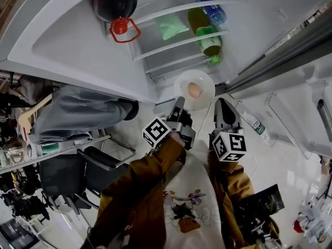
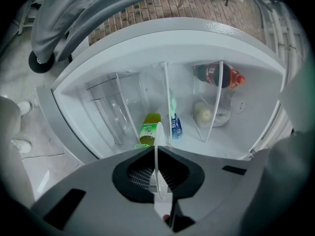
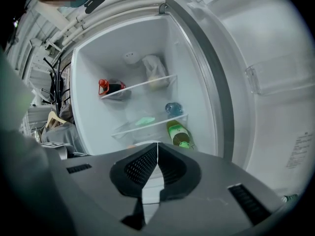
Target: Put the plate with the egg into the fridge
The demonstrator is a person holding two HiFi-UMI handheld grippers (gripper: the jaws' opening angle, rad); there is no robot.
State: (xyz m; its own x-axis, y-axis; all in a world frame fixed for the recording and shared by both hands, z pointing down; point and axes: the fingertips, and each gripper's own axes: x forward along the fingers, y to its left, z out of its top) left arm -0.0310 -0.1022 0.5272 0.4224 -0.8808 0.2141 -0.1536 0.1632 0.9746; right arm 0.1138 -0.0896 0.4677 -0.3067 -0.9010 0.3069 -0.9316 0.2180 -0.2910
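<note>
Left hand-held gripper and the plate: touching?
Touching. The left gripper view shows the plate edge-on, its rim clamped between the jaws of the left hand-held gripper, with no gap on either side.

**Surfaces in front of you**

Your plate [image 1: 182, 82] looks like thin, smooth, translucent white plastic, and the egg [image 1: 194, 90] has a matt tan shell. The fridge [image 1: 67, 40] lining is glossy white plastic, its shelves [image 1: 176, 45] clear with white trim. Your left gripper [image 2: 156, 151] is matt grey plastic, its pads [image 2: 140, 173] black and ribbed. Your sleeve [image 1: 140, 183] is mustard cloth.
</note>
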